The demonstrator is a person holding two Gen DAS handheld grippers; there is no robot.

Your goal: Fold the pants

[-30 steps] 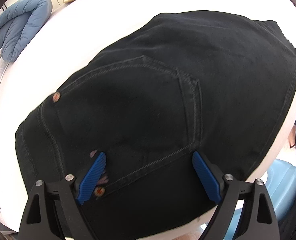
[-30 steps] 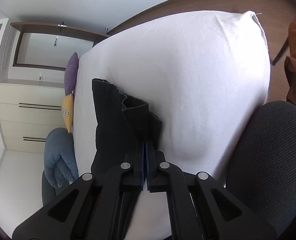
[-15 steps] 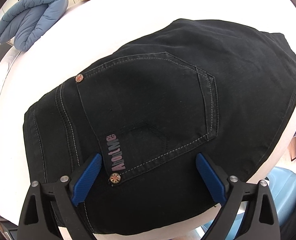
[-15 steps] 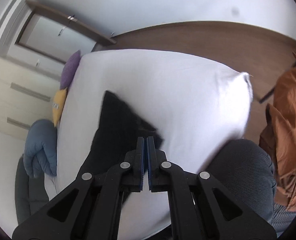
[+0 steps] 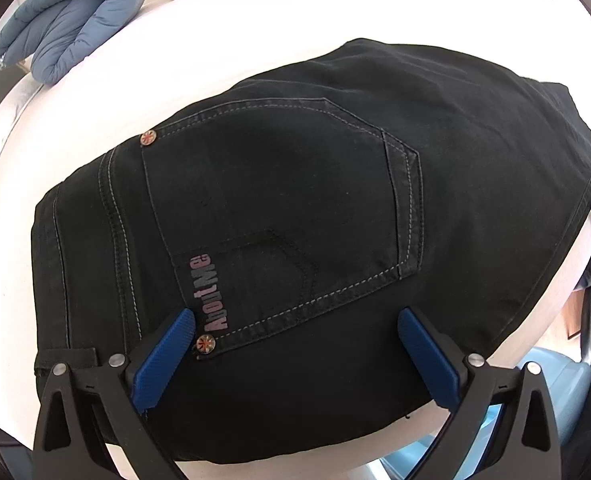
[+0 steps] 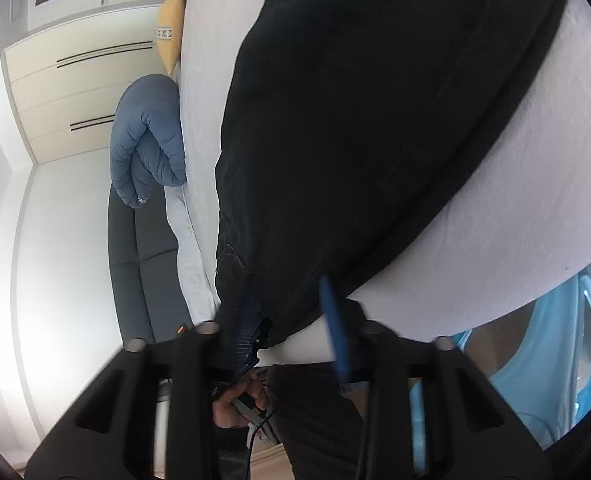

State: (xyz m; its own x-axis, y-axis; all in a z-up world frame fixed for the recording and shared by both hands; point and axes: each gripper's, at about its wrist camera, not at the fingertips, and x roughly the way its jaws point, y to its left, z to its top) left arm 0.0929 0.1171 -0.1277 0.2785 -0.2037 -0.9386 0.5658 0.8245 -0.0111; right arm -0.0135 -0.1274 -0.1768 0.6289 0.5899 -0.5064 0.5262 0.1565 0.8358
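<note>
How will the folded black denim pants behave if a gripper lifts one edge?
The folded black denim pants would probably flop: they drape over the white bed's curve. Stacked layers and stitched seams suggest moderate weight. The textured weave likely grips rather than slips.

The right gripper (image 6: 291, 320) is blurred, and the pants (image 6: 375, 120) are cut off at the top edge.

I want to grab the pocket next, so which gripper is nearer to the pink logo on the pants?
Left. The left gripper hovers open beside the pink logo; the right gripper sits open at the pants' edge, logo unseen there.
</note>
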